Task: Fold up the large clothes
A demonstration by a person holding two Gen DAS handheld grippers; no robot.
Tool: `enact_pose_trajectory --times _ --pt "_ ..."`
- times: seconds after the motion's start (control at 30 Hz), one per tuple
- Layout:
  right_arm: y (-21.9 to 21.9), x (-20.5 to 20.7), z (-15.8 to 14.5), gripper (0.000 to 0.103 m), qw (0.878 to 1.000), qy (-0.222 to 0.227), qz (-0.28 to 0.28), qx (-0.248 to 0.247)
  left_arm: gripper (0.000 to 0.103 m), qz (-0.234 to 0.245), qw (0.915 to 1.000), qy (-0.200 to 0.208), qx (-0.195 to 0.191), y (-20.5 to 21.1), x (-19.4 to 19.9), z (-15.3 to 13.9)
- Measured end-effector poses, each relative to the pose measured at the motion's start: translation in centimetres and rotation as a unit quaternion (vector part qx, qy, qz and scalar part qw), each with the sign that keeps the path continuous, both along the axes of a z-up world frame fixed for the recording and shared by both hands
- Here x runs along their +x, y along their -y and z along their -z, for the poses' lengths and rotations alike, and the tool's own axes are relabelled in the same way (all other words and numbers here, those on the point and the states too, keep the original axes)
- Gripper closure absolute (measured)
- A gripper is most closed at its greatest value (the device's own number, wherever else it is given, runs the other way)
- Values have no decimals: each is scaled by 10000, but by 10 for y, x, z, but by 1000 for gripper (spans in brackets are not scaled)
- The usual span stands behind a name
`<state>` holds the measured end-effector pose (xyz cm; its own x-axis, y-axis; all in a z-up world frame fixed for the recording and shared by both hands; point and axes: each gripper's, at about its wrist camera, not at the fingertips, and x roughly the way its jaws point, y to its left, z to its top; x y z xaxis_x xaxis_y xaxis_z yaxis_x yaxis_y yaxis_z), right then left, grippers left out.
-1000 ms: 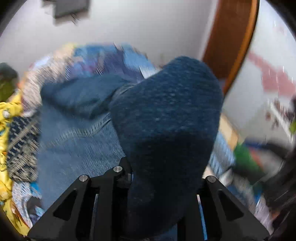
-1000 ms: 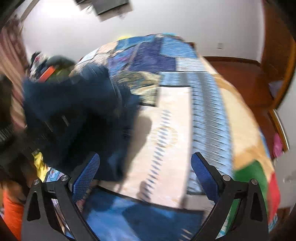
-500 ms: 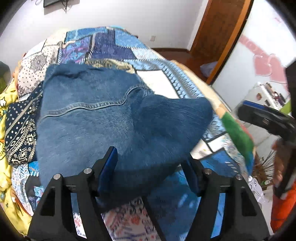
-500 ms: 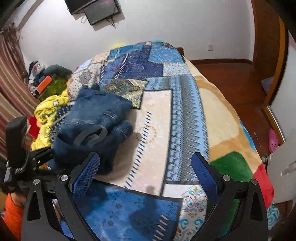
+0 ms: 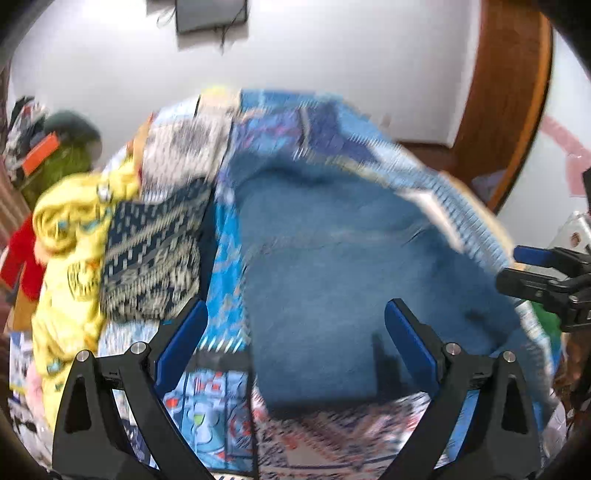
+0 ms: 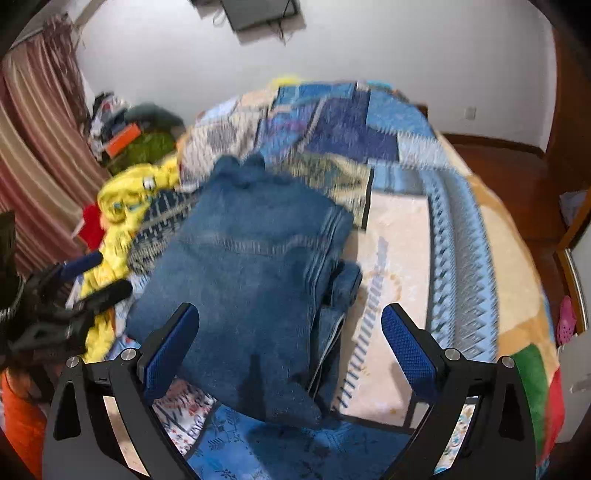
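Left gripper (image 5: 295, 336) jaws opening, wide apart, nothing between the pads; denim below them, untouched. Right gripper (image 6: 290, 332) also spread wide, empty, above the same garment.

Folded jeans (image 6: 251, 280) lie on the patchwork bedspread (image 6: 399, 258), near the bed's near-left corner. Long axis runs from the near edge away toward the far wall; a curved seam crosses the top layer, and lower layers stick out along its right side.

Just left of the jeans: a navy-and-cream patterned cloth (image 5: 155, 266), then a crumpled yellow garment (image 5: 70, 240), something red (image 6: 90, 225) beyond that at the bed edge. No containers visible.

Further back: green heap with an orange item (image 6: 123, 142) by striped curtains (image 6: 37, 147). White wall, dark screen (image 6: 258, 11) mounted high, wooden floor (image 6: 517, 177) on the right. Left view is motion-blurred.
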<state>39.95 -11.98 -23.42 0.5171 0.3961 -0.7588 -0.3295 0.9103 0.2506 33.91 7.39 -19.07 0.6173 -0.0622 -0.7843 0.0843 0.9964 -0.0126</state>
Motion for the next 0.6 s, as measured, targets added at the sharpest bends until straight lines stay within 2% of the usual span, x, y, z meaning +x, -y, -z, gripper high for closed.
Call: enact_pose_trajectory --times 0.1,0.13,0.23,0.3,0.4,0.5,0.6 --pt "2 5 33 4 9986 -446 7 -286 6 -31 9990 -443 62 -7 -3 32" --pt "4 7 45 4 9975 -617 6 -352 6 -13 9988 -485 -23 -9 -6 40" --pt "17 7 68 4 9941 -1077 17 -117 5 -23 9982 -498 -341 -18 -17 49" --pt "25 7 69 1 9929 -1188 36 62 5 39 9978 -519 -410 -20 -17 47" --pt "28 9 62 1 9932 -1166 -63 38 6 137 9975 -624 -310 -18 -11 40" --pt "27 12 48 1 9950 -982 -160 -31 6 145 9990 -418 -54 -17 -2 26" --pt "26 22 38 1 9960 -831 -307 132 6 148 9994 -315 -57 -22 12 14"
